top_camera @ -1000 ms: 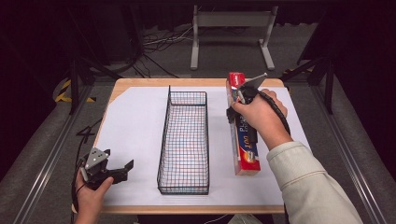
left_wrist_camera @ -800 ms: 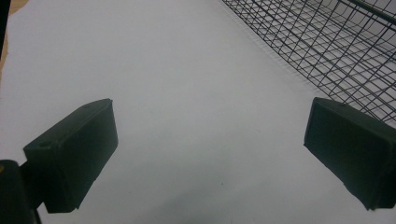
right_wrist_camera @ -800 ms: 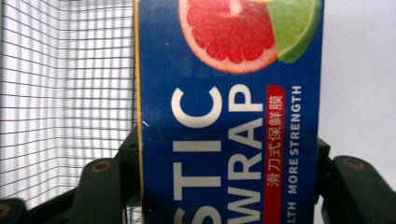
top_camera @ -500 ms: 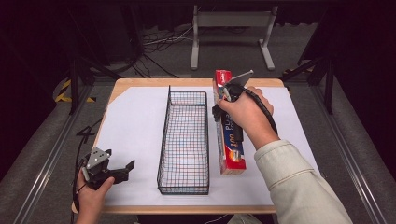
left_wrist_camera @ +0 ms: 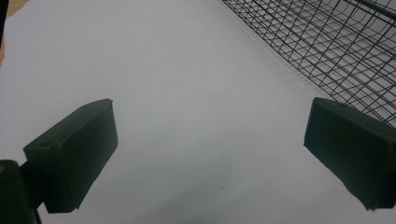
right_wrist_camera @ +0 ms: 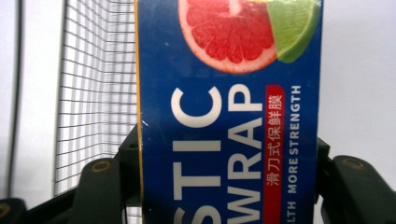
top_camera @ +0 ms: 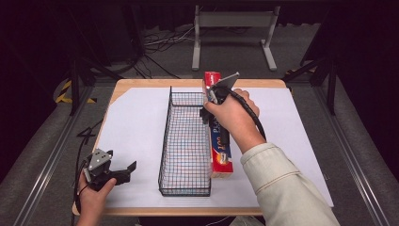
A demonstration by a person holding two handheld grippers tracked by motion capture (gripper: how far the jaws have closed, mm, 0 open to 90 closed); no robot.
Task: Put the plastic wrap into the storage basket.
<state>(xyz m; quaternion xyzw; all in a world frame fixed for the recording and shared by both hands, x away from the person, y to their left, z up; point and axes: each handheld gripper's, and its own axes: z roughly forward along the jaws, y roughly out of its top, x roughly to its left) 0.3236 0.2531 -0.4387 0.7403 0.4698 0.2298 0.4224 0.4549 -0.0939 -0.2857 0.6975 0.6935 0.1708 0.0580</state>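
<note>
A long blue and red plastic wrap box (top_camera: pixel 220 150) runs lengthwise along the right wall of the black wire basket (top_camera: pixel 186 141). My right gripper (top_camera: pixel 214 113) is shut on the box around its middle. In the right gripper view the box (right_wrist_camera: pixel 229 93) sits clamped between both jaws, and the basket mesh (right_wrist_camera: pixel 93 93) is just to its left. My left gripper (top_camera: pixel 124 165) rests open near the table's front left corner. Its jaws (left_wrist_camera: pixel 210 121) stand wide apart over white paper, with the basket (left_wrist_camera: pixel 327 42) off to one side.
White paper (top_camera: pixel 136 127) covers the wooden table (top_camera: pixel 141 84). A metal stand (top_camera: pixel 233 33) and cables lie on the floor beyond the far edge. Dark rails run along both sides of the table.
My right hand has carried the box leftward, from the open paper on the right to the basket's right wall. The left gripper has stayed where it was.
</note>
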